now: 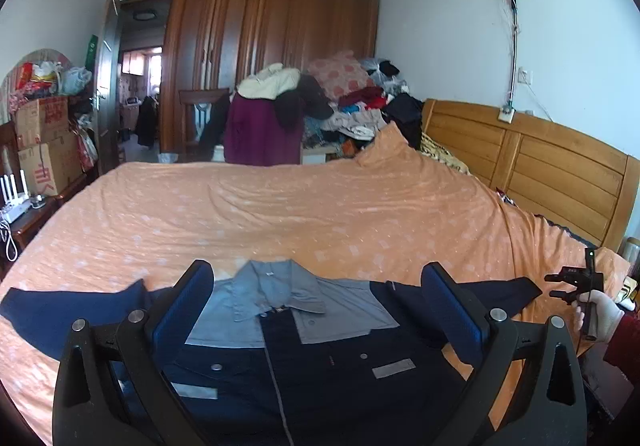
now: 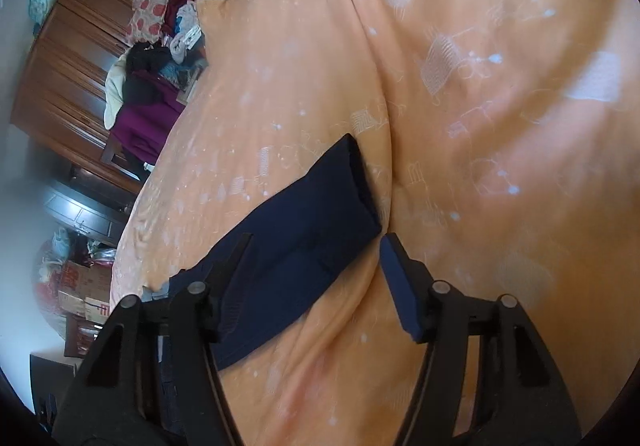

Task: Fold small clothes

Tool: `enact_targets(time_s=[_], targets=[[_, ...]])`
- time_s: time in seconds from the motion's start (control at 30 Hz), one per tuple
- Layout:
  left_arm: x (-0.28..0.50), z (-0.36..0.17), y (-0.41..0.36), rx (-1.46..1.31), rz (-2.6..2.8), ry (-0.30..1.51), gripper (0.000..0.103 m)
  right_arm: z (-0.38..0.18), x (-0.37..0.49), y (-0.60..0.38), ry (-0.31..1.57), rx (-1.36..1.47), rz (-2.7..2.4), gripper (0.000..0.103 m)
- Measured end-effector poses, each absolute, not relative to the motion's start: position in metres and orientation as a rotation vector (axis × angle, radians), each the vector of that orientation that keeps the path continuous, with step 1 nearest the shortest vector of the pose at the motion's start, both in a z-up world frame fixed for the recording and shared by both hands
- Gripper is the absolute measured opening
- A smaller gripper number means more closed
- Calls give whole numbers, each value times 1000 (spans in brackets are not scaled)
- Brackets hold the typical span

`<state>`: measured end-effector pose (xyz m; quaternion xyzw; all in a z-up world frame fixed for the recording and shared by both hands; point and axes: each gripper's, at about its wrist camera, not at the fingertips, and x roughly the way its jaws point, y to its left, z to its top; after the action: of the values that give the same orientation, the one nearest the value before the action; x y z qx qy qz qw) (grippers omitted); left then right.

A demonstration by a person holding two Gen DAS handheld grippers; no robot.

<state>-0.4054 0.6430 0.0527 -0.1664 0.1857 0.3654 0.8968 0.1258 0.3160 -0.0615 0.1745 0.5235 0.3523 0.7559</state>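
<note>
Your left gripper (image 1: pixel 316 306) hangs with its jaws spread wide and nothing between them, over the chest of the jacket (image 1: pixel 320 374). The jacket lies flat, front up, on the near edge of the bed (image 1: pixel 280 205), grey collar (image 1: pixel 276 290) toward the far side and both navy sleeves stretched straight out to either side. Your right gripper (image 2: pixel 316 270) is also wide apart and empty, poised over the right sleeve (image 2: pixel 296 242); its left finger (image 2: pixel 224 286) crosses over the sleeve while the right finger (image 2: pixel 400 286) sits above bare orange sheet just past the cuff (image 2: pixel 360 173). In the left view, your gloved right hand (image 1: pixel 600 310) holds that gripper at the sleeve's end. Beyond the bed stand a wooden headboard (image 1: pixel 540 165), a wardrobe (image 1: pixel 272 45) and a heap of clothes (image 1: pixel 352 101).
</note>
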Motion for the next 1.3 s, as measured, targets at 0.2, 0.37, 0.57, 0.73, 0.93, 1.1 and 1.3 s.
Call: enact_targets(time_s=[0.2, 0.37, 0.57, 0.73, 0.93, 1.1, 1.3], targets=[[-367, 28, 656, -379, 712, 435, 103, -83, 139, 329, 1172, 325, 745, 63], [-359, 21, 662, -390, 699, 443, 103, -98, 148, 336, 1192, 322, 757, 45], [-375, 24, 673, -411, 712, 420, 103, -28, 114, 367, 1032, 349, 894, 4], [-416, 34, 697, -450, 782, 363, 103, 85, 6, 483, 820, 274, 1328, 3], [-478, 44, 717, -505, 857, 284, 103, 93, -139, 650, 834, 86, 1674, 3], [-522, 31, 730, -533, 911, 311, 103, 30, -233, 738, 945, -97, 1778, 33], [-546, -20, 754, -650, 930, 390, 103, -5, -218, 687, 978, -97, 1736, 38]])
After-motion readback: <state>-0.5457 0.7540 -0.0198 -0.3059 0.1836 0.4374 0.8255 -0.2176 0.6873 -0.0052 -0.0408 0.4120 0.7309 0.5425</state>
